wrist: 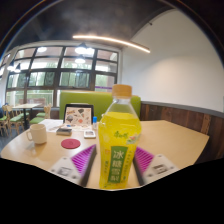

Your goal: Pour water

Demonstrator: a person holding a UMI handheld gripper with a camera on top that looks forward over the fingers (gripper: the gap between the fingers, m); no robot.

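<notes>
A bottle of yellow drink (pixel 118 140) with a green and yellow label and a yellow cap stands upright between my fingers. My gripper (pixel 117 165) is shut on the bottle, the purple pads (pixel 84 163) pressing its lower sides on the left and right. The bottle looks lifted above the round wooden table (pixel 175 140). A white cup (pixel 38 133) stands on the table to the far left, well beyond the left finger. A red coaster (pixel 70 144) lies on the table between the cup and the bottle.
A laptop (pixel 77 114) and small items (pixel 64 130) sit at the table's far side. A green sofa back (pixel 100 102) and large windows (pixel 60 75) lie behind. A dark wall panel (pixel 195 118) runs along the right.
</notes>
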